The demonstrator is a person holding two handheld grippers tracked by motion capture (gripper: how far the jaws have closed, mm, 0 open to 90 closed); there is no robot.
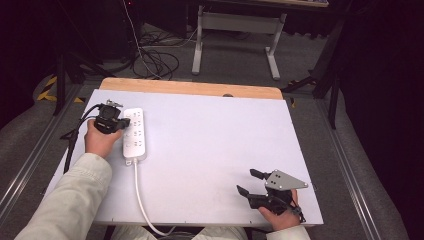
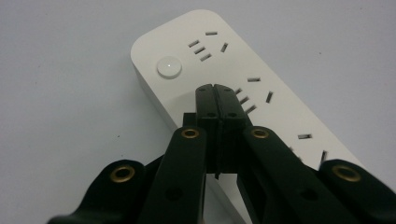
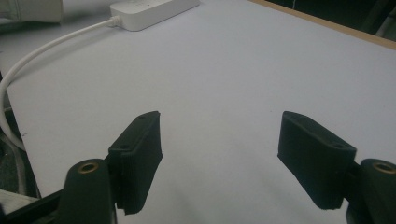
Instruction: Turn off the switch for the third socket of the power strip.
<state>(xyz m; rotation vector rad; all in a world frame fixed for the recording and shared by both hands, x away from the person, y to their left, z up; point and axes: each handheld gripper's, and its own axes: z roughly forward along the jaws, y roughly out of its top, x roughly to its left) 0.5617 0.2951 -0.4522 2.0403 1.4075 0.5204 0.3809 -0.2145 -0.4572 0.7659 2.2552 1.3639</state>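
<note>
A white power strip [image 1: 135, 133] lies lengthwise at the left of the white table top [image 1: 210, 140], its white cable [image 1: 141, 196] running off the near edge. My left gripper [image 1: 125, 121] is shut, its tips over the strip's left side. In the left gripper view the closed jaws meet at the left gripper [image 2: 215, 88] tip just above the power strip [image 2: 233, 74], near its round button [image 2: 169, 67]; nothing is between them. My right gripper [image 1: 246, 182] rests at the near right, open and empty. In the right gripper view the right gripper [image 3: 219, 128] stands wide over bare table, the power strip [image 3: 149, 8] far off.
A wooden edge [image 1: 190, 88] borders the table's far side. Beyond it on the floor stand a grey desk frame [image 1: 235, 30] and tangled cables [image 1: 155, 60]. A pale sleeve [image 1: 70, 200] covers the left forearm.
</note>
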